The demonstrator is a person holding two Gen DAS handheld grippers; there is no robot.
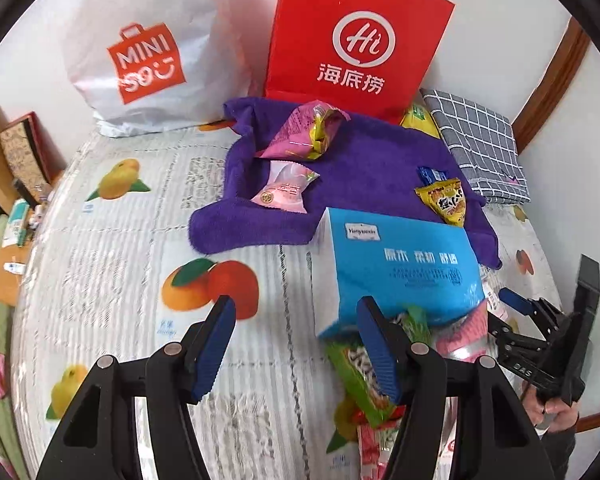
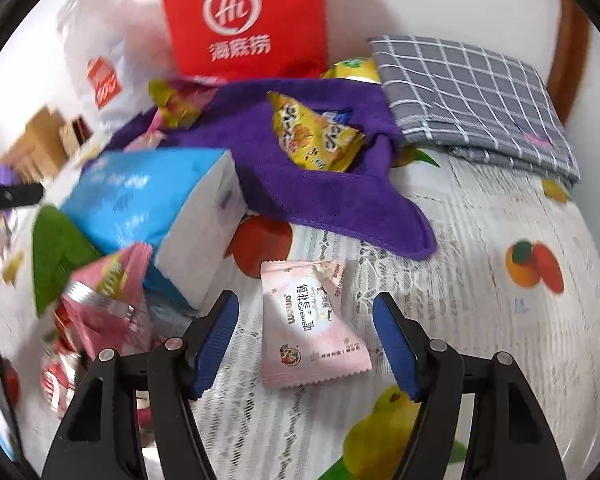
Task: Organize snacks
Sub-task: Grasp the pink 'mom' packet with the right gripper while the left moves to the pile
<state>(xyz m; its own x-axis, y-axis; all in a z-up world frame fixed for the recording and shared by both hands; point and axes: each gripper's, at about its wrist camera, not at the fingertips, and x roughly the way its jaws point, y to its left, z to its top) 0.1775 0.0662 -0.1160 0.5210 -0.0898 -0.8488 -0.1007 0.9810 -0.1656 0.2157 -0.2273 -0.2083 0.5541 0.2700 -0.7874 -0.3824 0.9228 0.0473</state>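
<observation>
Right wrist view shows the pale pink snack packet point(image 2: 310, 322) flat on the desk just beside the blue tissue pack point(image 2: 152, 216), between the unclenched, empty right gripper point(image 2: 306, 346) pads, long axis running away from it.

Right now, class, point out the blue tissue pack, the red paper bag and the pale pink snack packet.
blue tissue pack point(image 1: 404, 268), left wrist view, printed top face
red paper bag point(image 1: 356, 44), left wrist view, white logo
pale pink snack packet point(image 2: 312, 324), right wrist view, packet middle
</observation>
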